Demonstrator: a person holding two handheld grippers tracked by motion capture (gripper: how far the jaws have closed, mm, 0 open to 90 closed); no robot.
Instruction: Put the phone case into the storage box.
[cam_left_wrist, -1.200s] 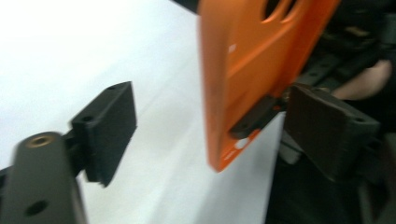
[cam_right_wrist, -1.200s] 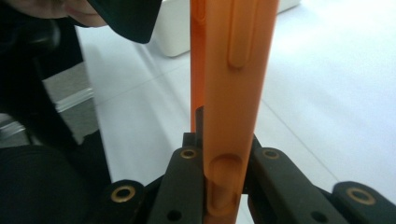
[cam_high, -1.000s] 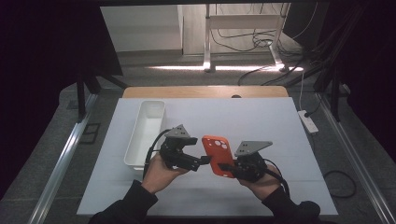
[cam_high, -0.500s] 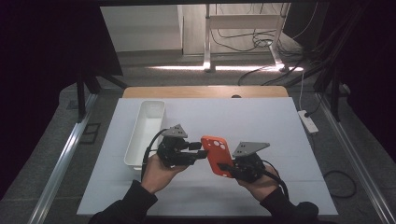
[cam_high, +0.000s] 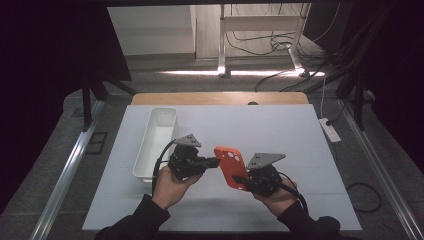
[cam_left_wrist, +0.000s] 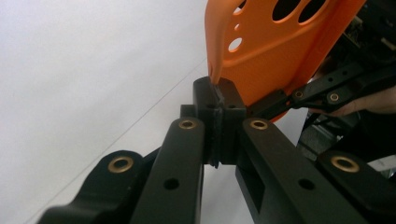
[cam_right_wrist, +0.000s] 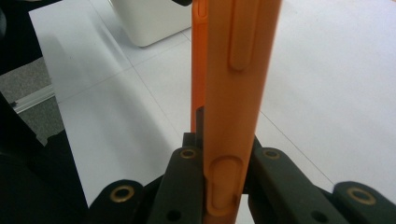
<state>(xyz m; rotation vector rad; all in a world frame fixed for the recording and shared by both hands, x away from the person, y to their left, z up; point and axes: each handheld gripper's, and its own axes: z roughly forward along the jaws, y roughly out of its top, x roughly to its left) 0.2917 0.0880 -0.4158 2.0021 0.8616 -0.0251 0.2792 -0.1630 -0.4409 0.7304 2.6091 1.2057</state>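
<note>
An orange phone case (cam_high: 231, 165) is held up over the white table (cam_high: 280, 135), tilted, its camera holes facing up. My right gripper (cam_high: 243, 182) is shut on the case's lower end; in the right gripper view the case (cam_right_wrist: 238, 70) rises edge-on from between the jaws of that gripper (cam_right_wrist: 224, 140). My left gripper (cam_high: 215, 161) comes in from the left, shut, with its tips pinching the thin left edge of the case. In the left gripper view the case's rim (cam_left_wrist: 280, 51) enters the seam at the tip of the left gripper (cam_left_wrist: 217, 88).
A long white tray (cam_high: 141, 155) lies on the left part of the table, just behind my left hand; its corner (cam_right_wrist: 149, 18) shows in the right gripper view. A white power strip (cam_high: 330, 129) lies off the table's right edge.
My left gripper has moved right, up to the case's left edge, and closed on it. The right gripper has kept the case in about the same place.
</note>
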